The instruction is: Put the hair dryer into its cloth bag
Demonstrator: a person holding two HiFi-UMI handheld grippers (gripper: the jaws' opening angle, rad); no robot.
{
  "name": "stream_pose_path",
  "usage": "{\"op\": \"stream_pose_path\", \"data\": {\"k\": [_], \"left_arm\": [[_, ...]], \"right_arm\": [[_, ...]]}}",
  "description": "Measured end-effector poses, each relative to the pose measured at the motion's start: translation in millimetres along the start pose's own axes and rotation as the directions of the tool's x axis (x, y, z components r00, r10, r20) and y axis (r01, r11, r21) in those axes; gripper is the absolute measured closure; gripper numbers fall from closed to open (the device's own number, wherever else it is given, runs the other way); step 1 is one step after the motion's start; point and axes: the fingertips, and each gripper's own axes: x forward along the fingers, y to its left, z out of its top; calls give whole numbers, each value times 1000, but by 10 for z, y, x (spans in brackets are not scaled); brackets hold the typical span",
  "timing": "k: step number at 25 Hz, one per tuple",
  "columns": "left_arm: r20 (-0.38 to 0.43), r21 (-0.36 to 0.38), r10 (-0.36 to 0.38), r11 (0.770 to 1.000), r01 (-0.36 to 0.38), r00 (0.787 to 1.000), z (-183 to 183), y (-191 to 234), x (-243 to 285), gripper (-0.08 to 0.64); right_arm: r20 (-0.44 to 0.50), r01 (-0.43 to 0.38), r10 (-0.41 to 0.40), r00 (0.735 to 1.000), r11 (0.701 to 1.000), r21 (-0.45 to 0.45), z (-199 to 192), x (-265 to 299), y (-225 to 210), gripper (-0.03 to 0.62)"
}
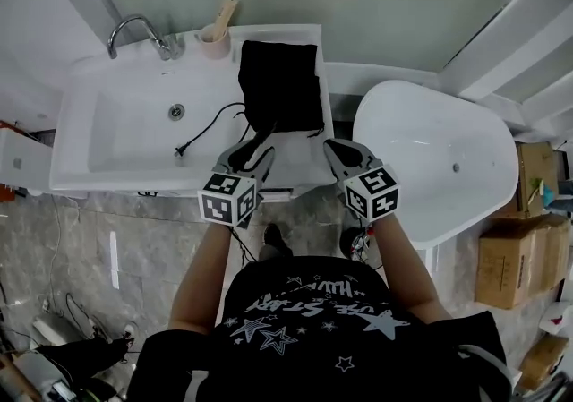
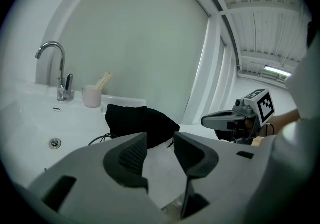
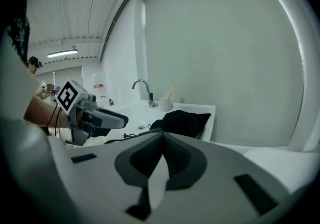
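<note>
A black cloth bag [image 1: 279, 87] lies bulging on the white counter [image 1: 300, 172] to the right of the basin. It also shows in the left gripper view as the bag [image 2: 140, 120] and in the right gripper view as the bag [image 3: 182, 120]. A black cord [image 1: 208, 130] trails from its near end into the basin and ends in a plug [image 1: 179, 152]. The dryer's body is hidden. My left gripper [image 1: 253, 149] hovers just short of the bag's near edge, its jaws partly apart with nothing between them [image 2: 160, 150]. My right gripper [image 1: 334, 147] hangs beside it, shut and empty [image 3: 162, 140].
The basin [image 1: 134, 136] has a drain [image 1: 176, 111], a chrome faucet [image 1: 134, 33] and a pink cup [image 1: 215, 38] at the back. A white bathtub [image 1: 448, 158] stands to the right, with cardboard boxes [image 1: 515, 257] beyond it. The counter's front edge is under the grippers.
</note>
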Motion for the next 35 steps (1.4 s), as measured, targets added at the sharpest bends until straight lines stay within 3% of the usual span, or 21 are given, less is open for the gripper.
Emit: {"op": "stream_pose_path", "data": {"k": [7,10,14,22,35], "left_arm": [[40,-13,86,996,-86,995,-108,-374,-264,495],[40,-21,110,994,-110,993,-183,-545,-316,547],[42,1,128,992,-128,991,-263,-846,-341,549],[20,60,202,977,-202,979,-501,-1325,-411,551],[-25,21,263,965,-263,964,-1205,-2024,-840,551]], "right_arm": [[3,-79,79,997,995,-67,-122,-390,160,586],[-4,-149,150,989,984,-100,-204,-546,306,586],[-8,-220,221,975,965,-141,-317,-792,457,586],[-20,-249,249,968,955,-160,-599,-1273,468,586],[-31,-291,290,957,948,-124,-1174,-2018,666,586]]}}
